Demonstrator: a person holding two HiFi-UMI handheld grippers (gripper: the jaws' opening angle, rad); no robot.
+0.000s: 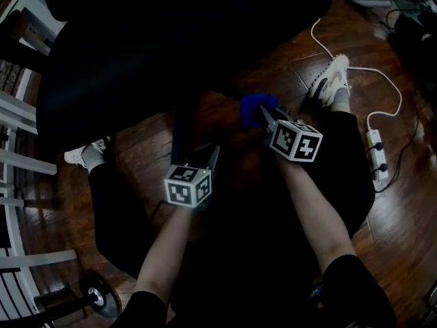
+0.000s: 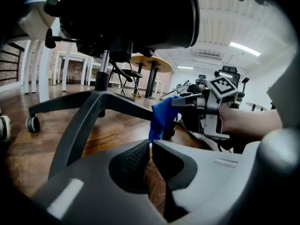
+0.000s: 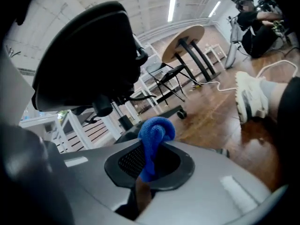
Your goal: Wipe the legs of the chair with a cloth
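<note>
Floor (image 1: 403, 231): dark brown wood planks, glossy, with light reflecting off the boards. A chair base (image 2: 75, 125) stands on it, its spokes spreading low from a central column. One caster (image 2: 33, 124) at a spoke end rests on the boards. A white cable (image 1: 315, 34) loops across the planks to a white power strip (image 1: 376, 154) lying flat at the right. A pale shoe (image 1: 330, 80) is planted beside the cable, and a second shoe (image 1: 85, 154) at the left. A black round foot (image 1: 99, 296) sits at the lower left. Farther off, a round table (image 3: 185, 39) stands on dark legs.
</note>
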